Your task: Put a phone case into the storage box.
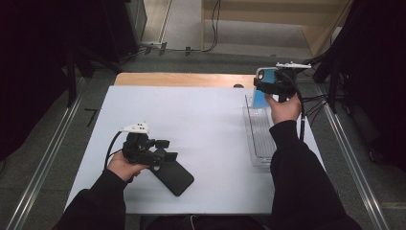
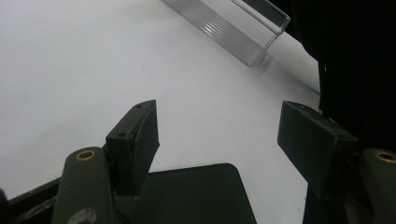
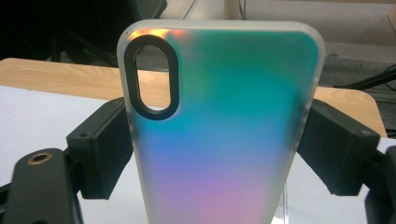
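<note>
- The right gripper [image 1: 268, 86], at the upper right of the high view, grips an iridescent phone case [image 3: 224, 130] by its two long edges. The case stands upright, camera cutout at its upper left in the right gripper view.
- The case hangs over the far end of a clear plastic tray [image 1: 258, 139], which lies along the right side of the white table [image 1: 206, 124].
- The left gripper [image 2: 219, 140] rests at the lower left of the high view, its jaws standing wide apart with nothing between them. It sits over one end of a black phone [image 1: 173, 176], which lies flat on the table. Whether it presses on the phone I cannot tell.
- Step in hand, as I judge it: the case is being carried, lifted clear of the tray, while the phone waits below.
- The next move likely calls for bringing the case across toward the lower left, turning it flat and lining its cutout up with the phone's camera corner, with the left gripper steadying the phone.
</note>
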Demonstrator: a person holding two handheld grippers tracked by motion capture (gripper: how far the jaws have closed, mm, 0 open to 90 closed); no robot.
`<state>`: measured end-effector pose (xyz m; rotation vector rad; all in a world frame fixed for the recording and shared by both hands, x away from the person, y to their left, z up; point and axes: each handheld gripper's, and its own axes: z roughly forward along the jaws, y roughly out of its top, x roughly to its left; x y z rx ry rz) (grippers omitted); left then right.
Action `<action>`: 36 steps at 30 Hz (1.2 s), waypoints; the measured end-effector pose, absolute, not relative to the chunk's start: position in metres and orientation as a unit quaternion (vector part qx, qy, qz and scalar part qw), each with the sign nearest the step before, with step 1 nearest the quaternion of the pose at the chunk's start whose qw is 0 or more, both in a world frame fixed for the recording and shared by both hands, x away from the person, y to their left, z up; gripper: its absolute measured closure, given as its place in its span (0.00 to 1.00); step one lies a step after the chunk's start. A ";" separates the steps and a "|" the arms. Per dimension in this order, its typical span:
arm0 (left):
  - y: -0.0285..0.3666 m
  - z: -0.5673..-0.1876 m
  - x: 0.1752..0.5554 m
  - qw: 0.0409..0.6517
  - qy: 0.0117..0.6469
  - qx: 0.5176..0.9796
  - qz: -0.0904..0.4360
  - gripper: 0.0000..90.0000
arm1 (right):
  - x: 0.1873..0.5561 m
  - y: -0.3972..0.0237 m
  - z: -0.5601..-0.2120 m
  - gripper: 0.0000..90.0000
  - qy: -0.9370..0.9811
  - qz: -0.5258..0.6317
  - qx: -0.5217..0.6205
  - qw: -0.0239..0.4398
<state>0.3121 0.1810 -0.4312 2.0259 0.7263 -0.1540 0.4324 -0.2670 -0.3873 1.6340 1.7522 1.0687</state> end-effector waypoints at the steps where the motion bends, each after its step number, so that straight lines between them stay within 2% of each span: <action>1: 0.181 -0.431 0.312 0.472 0.299 0.827 -0.062 0.33 | 0.434 -0.267 -0.389 0.16 0.645 0.392 0.604 0.257; 22: 0.180 -0.433 0.313 0.471 0.292 0.830 -0.063 0.33 | 0.463 -0.265 -0.426 0.16 0.622 0.374 0.644 0.242; 36: 0.178 -0.433 0.313 0.470 0.289 0.832 -0.064 0.33 | 0.469 -0.261 -0.440 0.16 0.632 0.349 0.645 0.250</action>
